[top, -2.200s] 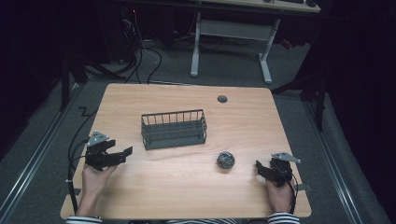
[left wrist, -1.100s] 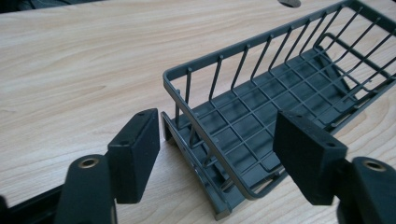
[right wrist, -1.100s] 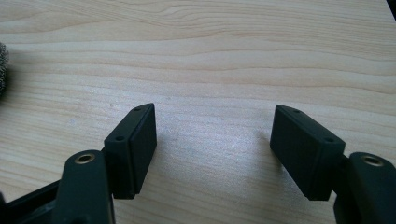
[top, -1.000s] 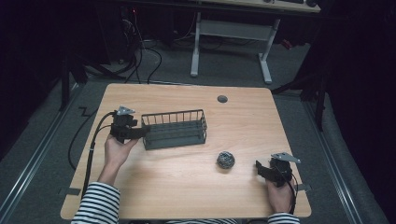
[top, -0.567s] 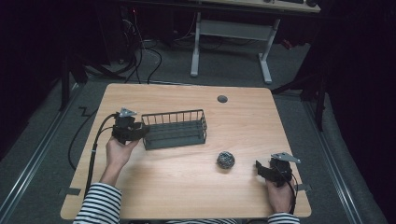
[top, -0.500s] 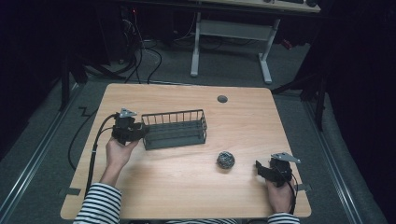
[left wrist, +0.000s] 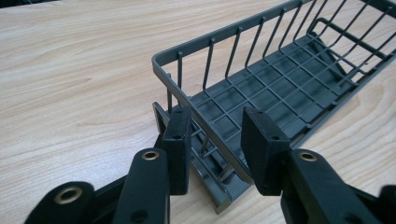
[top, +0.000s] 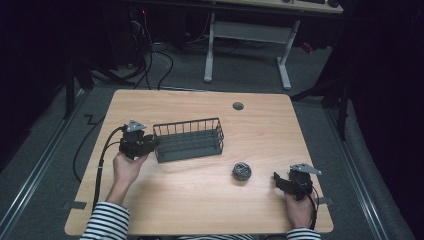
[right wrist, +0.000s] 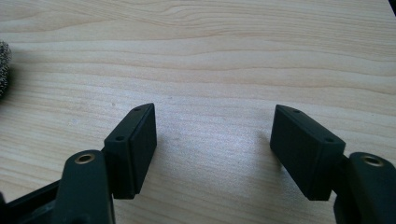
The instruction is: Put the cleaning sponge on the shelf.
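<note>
Left tongs [left wrist: 212, 140], wrist level, have just closed over the wire basket's [top: 189, 140] end wall; right tongs [right wrist: 215, 154] rest open.

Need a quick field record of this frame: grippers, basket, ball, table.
left gripper: jaws have just been closing; they straddle the short end wall of the wire basket, whose rim runs between the pads
right gripper: open, nothing between its jaws, low over the table near the right edge
scouring ball: on the table, between basket and right gripper, touching neither
basket contents: none visible
</note>
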